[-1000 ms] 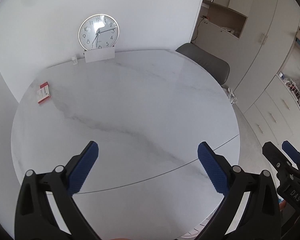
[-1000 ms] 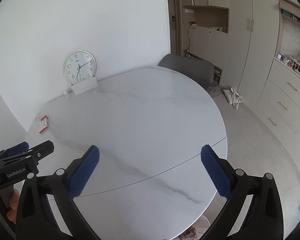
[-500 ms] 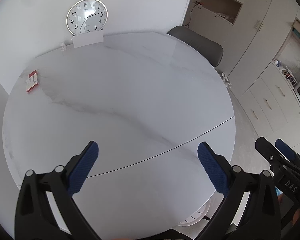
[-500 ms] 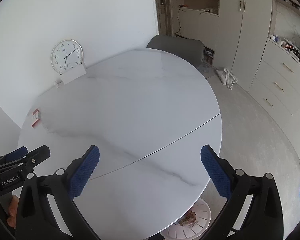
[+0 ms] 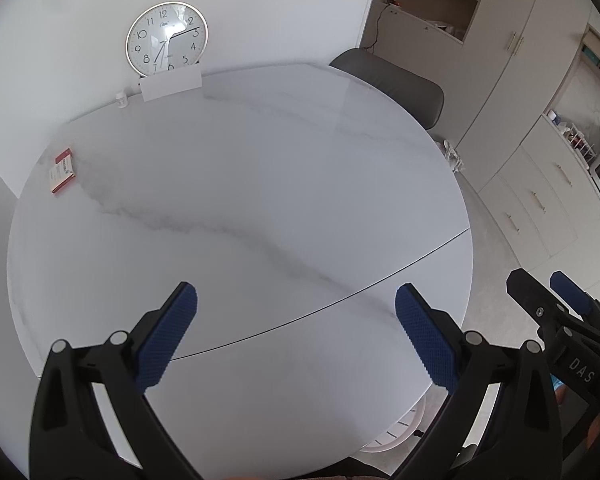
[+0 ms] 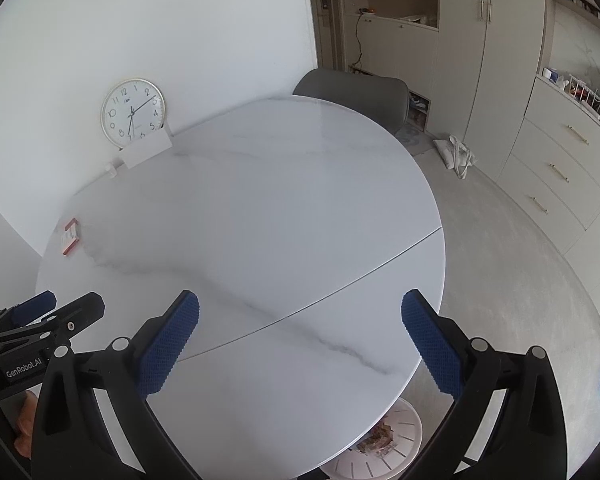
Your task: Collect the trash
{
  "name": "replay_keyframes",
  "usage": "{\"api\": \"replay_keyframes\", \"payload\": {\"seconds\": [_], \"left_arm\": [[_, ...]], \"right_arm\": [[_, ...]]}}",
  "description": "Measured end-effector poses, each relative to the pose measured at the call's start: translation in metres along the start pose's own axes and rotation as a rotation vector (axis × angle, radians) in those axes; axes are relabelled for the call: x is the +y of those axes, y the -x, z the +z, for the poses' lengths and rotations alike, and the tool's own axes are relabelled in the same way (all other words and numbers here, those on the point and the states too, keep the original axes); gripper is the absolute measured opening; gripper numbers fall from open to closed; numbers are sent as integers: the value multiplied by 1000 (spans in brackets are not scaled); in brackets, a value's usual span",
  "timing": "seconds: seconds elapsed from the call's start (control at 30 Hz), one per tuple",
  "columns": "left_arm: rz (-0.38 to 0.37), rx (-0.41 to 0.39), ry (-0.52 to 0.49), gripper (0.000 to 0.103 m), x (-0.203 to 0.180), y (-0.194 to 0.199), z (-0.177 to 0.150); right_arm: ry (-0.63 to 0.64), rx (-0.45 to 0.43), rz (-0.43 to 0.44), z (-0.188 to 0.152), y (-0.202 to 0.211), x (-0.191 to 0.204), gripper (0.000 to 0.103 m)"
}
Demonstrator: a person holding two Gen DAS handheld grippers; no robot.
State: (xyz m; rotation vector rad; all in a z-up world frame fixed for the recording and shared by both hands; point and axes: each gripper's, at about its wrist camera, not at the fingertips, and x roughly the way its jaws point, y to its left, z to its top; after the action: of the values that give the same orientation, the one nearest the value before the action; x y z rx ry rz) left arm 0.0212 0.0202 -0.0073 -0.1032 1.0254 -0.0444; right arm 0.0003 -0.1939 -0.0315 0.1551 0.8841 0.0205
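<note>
Under the near rim of the table (image 6: 340,220), at about 6 o'clock in the right wrist view, we can see a white slatted bin (image 6: 384,444) with scraps in it, which we judge to be where collected trash goes. Above it we hold both tools over the near edge of the marble top. Our left gripper (image 5: 296,316) has its blue pads spread wide with nothing between them, and our right gripper (image 6: 300,320) is spread just as wide and is equally empty.

The coming move turns on one relation. The only loose item on the top that looks like trash is a small red-and-white box (image 5: 62,171), lying flat at about 10 o'clock from our left tongs, well apart from them and close to the far left rim. Its long axis runs roughly from 1 to 7 o'clock in that view. It sits on our left side, so we judge the left tool the nearer one for the reach.

Farther back, a clock (image 5: 167,38) leans against the wall behind a white card (image 5: 171,86), and a grey chair (image 5: 392,84) stands at about 1 o'clock.

Against half a second ago, the left view has tipped back up: the clock sits lower in frame and the bin nearly drops from sight.
</note>
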Motion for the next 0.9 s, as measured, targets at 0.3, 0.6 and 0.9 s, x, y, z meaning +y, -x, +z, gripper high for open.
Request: {"api": "replay_keyframes", "payload": {"seconds": [0.3,0.6,0.9], "left_arm": [[6,4,-2,95,0,-1,0],[13,0,-5,95,1,0,0],[11,0,-8,95,3,1,-1]], "right_arm": [[-3,1,0,-2,1,-1,101],[-5,1,14,-3,2,-1,101],[7,7,16,-3,2,1,101]]}}
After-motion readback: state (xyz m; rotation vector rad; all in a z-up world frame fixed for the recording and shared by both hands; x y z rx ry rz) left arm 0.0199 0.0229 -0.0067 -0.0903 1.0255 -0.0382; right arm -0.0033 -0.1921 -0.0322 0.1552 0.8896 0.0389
